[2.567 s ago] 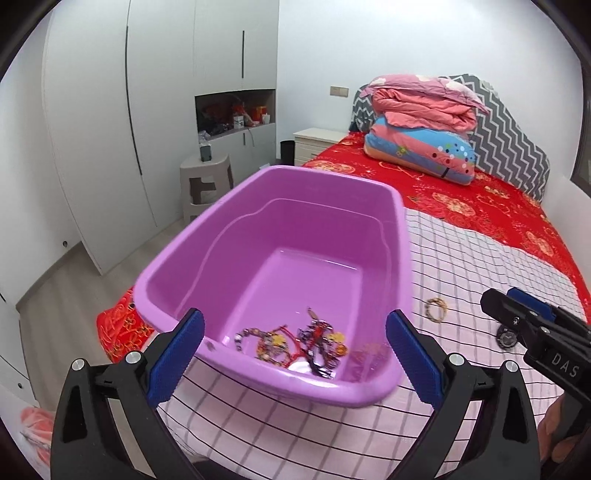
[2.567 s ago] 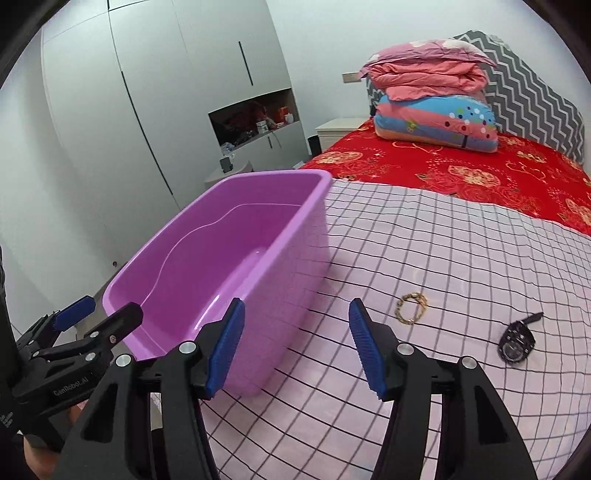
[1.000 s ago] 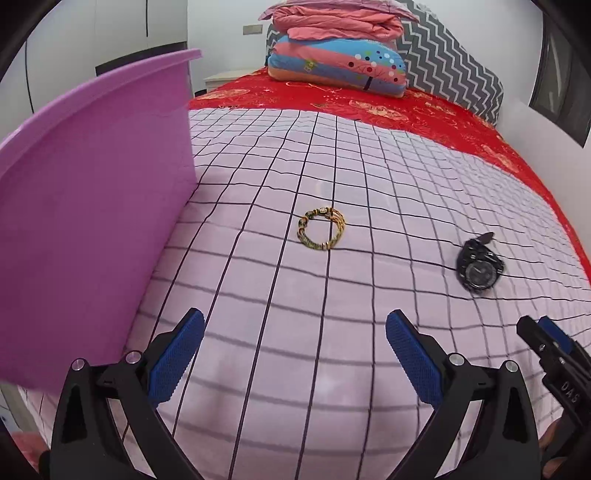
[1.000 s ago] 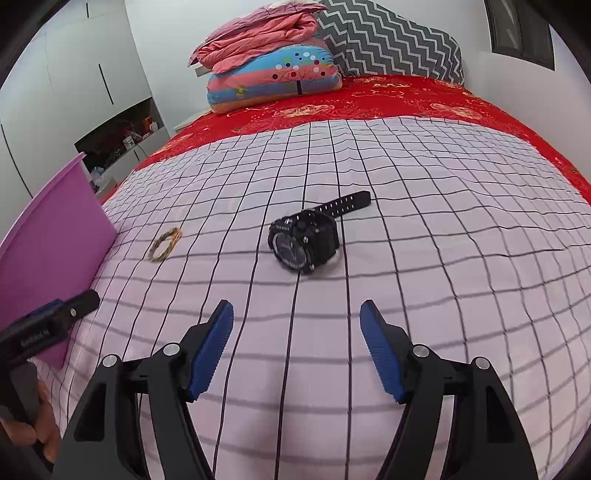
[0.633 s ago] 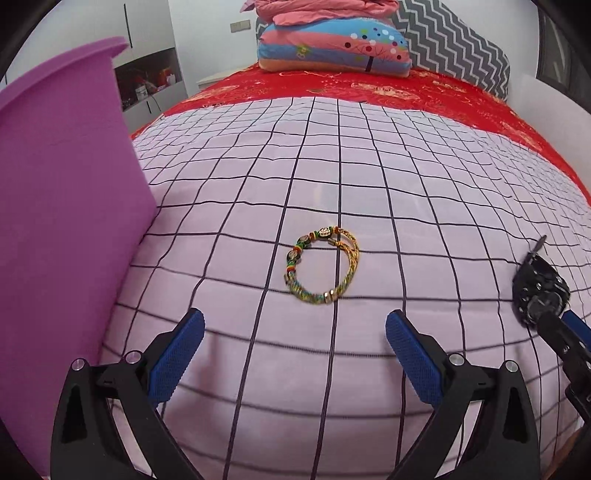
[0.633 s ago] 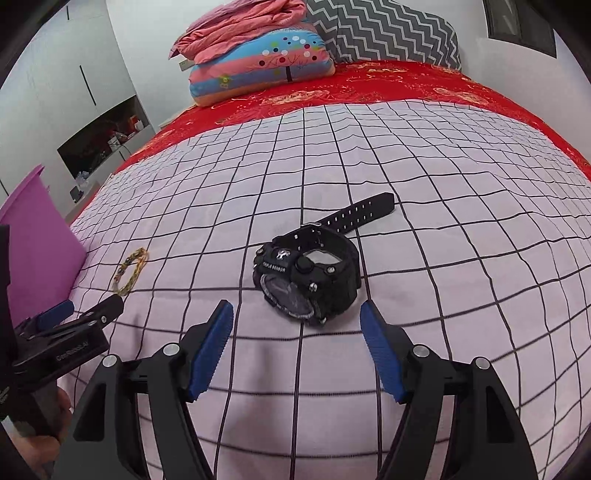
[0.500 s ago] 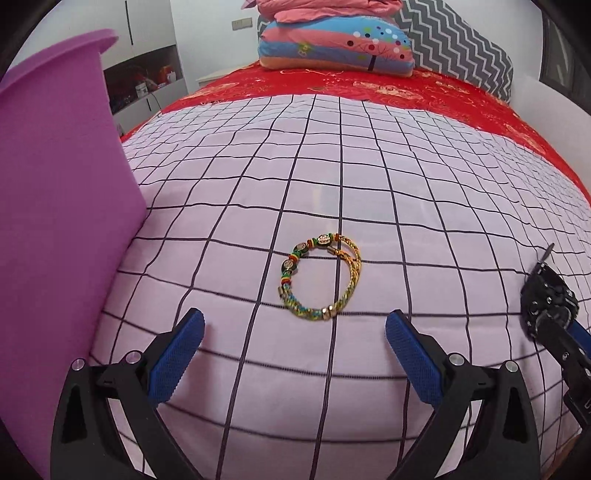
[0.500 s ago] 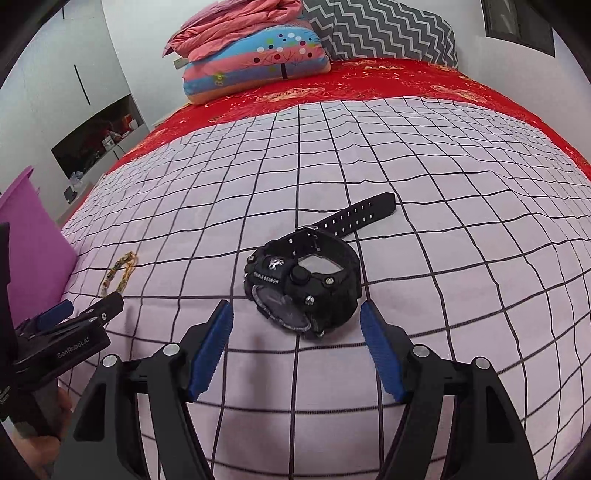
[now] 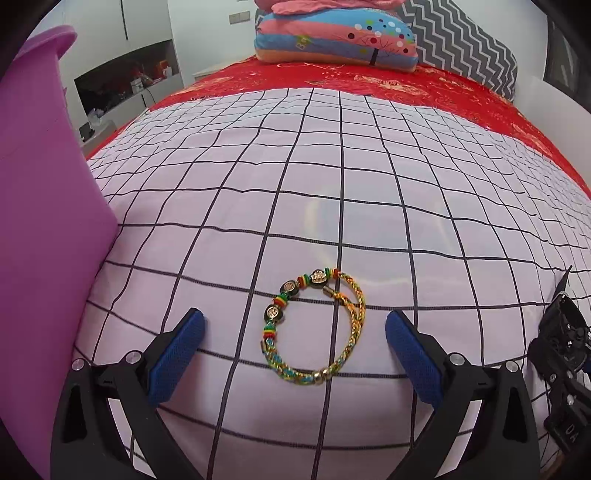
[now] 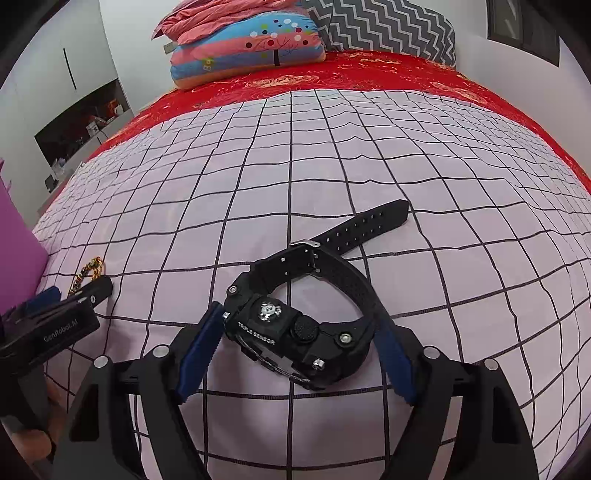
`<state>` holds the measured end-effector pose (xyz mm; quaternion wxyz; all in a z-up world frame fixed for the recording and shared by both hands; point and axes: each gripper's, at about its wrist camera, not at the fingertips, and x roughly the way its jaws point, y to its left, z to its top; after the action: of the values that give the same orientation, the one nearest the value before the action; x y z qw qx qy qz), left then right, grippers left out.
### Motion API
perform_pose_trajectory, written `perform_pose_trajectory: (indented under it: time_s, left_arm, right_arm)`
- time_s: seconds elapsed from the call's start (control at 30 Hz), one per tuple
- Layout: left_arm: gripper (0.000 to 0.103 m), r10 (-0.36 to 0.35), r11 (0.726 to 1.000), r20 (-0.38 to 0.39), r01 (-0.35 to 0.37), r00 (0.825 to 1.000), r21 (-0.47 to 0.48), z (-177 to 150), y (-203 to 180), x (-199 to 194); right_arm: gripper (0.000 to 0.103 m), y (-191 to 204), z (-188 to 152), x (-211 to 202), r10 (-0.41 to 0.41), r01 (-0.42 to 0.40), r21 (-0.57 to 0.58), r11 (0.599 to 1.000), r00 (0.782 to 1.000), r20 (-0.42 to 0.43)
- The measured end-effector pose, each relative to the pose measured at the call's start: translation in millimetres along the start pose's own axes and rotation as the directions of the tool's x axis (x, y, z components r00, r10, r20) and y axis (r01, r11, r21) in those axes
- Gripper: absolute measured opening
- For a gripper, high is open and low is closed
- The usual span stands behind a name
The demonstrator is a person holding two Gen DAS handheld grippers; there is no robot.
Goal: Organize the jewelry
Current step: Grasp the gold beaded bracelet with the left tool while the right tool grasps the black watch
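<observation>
A gold and multicolour braided bracelet (image 9: pixel 314 328) lies on the pink checked sheet (image 9: pixel 332 184), between the open fingers of my left gripper (image 9: pixel 295 349). A black digital watch (image 10: pixel 303 325) lies on the sheet with its case between the open fingers of my right gripper (image 10: pixel 295 354), strap pointing away. The pads stand close to the watch on both sides without clamping it. The watch also shows at the right edge of the left wrist view (image 9: pixel 561 339). The bracelet shows small at the left of the right wrist view (image 10: pixel 86 277).
The purple plastic tub (image 9: pixel 40 221) stands at the left, on the bed's edge. Folded quilts (image 9: pixel 332 33) and a zigzag pillow (image 9: pixel 461 44) lie at the far end on the red bedspread (image 9: pixel 406 85). White wardrobes line the left wall.
Both grippers have moved forward and down. The left now straddles the bracelet, the right now straddles the watch. Earlier the left looked into the tub holding jewelry.
</observation>
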<state>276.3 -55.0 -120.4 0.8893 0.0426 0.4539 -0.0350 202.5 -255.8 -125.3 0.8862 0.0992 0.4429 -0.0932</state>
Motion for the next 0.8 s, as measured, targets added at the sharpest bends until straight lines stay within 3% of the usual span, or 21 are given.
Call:
perform_pose_trajectory:
  time_s: [0.2, 0.33, 0.63, 0.7, 0.8]
  left_arm:
    - [0.098, -0.038, 0.999, -0.023, 0.037, 0.999, -0.010, 1.8, 3.2, 8.3]
    - [0.098, -0.011, 1.000, -0.010, 0.011, 1.000, 0.009, -1.1, -1.5, 8.3]
    - [0.097, 0.008, 1.000, 0.005, -0.008, 1.000, 0.018, -2.0, -4.2, 7.6]
    - [0.095, -0.005, 1.000, 0.002, 0.005, 1.000, 0.018, -1.6, -3.8, 6.4]
    - [0.073, -0.024, 0.999, 0.011, 0.024, 1.000, 0.043, -2.7, -7.7, 0.0]
  right_arm:
    - [0.088, 5.1, -0.6, 7.0, -0.004, 0.003, -0.034, 0.999, 1.000, -0.018]
    - [0.093, 10.4, -0.9, 11.1, -0.019, 0.017, -0.068, 0.998, 0.999, -0.033]
    - [0.094, 13.2, -0.8, 14.4, -0.036, 0.032, -0.084, 0.996, 0.999, -0.040]
    - [0.094, 14.0, -0.9, 13.9, -0.039, 0.035, -0.086, 0.996, 0.998, -0.039]
    - [0.092, 13.8, 0.0, 11.5, -0.034, 0.031, -0.084, 0.996, 0.999, -0.039]
